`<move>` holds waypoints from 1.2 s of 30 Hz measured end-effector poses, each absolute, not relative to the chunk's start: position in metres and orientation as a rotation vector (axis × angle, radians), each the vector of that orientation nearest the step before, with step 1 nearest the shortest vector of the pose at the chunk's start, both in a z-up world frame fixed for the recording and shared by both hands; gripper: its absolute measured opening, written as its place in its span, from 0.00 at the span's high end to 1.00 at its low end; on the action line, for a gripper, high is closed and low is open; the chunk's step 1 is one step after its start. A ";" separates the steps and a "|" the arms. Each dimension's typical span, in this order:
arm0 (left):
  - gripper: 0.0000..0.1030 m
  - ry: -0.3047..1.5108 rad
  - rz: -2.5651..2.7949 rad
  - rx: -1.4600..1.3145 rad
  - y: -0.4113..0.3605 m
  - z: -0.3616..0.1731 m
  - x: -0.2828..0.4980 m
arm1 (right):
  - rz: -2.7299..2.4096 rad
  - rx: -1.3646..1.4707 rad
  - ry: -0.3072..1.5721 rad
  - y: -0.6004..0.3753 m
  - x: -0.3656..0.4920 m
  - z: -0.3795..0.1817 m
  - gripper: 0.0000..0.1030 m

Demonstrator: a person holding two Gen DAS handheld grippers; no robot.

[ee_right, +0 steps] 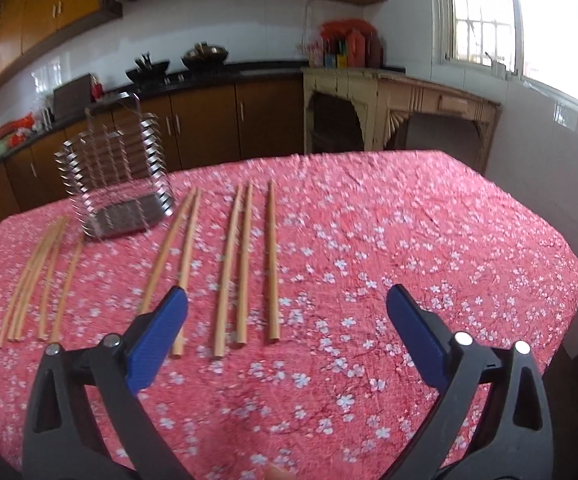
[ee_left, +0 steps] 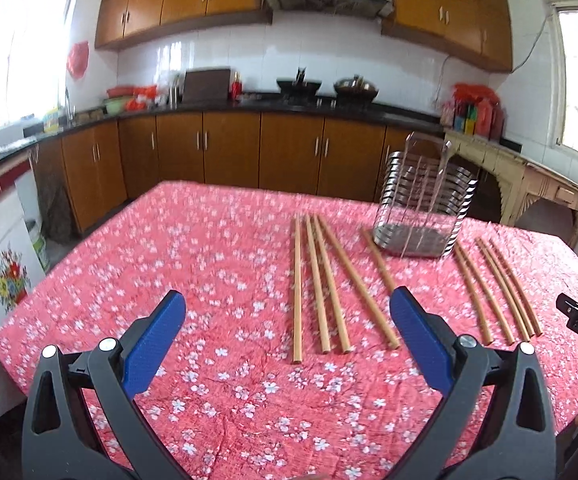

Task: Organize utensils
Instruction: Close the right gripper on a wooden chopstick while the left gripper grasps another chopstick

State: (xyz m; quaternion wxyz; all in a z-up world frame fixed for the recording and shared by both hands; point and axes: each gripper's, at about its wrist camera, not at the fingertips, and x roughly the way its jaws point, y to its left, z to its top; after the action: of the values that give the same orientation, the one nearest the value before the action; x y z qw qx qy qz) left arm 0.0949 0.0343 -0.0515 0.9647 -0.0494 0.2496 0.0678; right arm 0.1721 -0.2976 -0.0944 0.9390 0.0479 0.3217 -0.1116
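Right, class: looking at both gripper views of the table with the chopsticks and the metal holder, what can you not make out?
- Left wrist view: one chopstick runs behind the left gripper finger, so its near end is hidden.
- Right wrist view: the right gripper finger covers part of another chopstick.
- Metal holder: motion blur smears its wires in both views.
- Right gripper body: cut off by the left view's edge.

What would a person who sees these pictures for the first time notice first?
First the pink flowered tablecloth that covers the table, then the wooden chopsticks lying in rows on it. Behind them stands an empty metal holder, and both grippers hang above the cloth with jaws wide open.
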 end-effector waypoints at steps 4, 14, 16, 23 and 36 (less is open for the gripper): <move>0.02 0.597 0.132 -0.147 0.044 -0.066 0.114 | -0.238 0.102 0.727 -0.303 0.190 -0.109 0.23; 0.02 0.694 0.124 -0.159 0.051 -0.084 0.131 | -0.186 0.123 0.833 -0.299 0.217 -0.133 0.54; 0.02 0.705 0.126 -0.154 0.052 -0.086 0.134 | -0.175 0.119 0.834 -0.297 0.219 -0.132 0.63; 0.11 0.749 0.115 -0.139 0.057 -0.092 0.142 | -0.183 0.140 0.862 -0.302 0.225 -0.137 0.92; 0.48 0.856 0.077 -0.069 0.050 -0.116 0.151 | -0.248 0.152 0.840 -0.316 0.220 -0.138 0.92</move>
State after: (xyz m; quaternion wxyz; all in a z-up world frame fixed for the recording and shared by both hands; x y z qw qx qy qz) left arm 0.1508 0.0504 -0.1163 0.9085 -0.0334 0.4148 0.0373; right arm 0.2201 -0.3157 -0.1385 0.9029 0.0736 0.4062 -0.1200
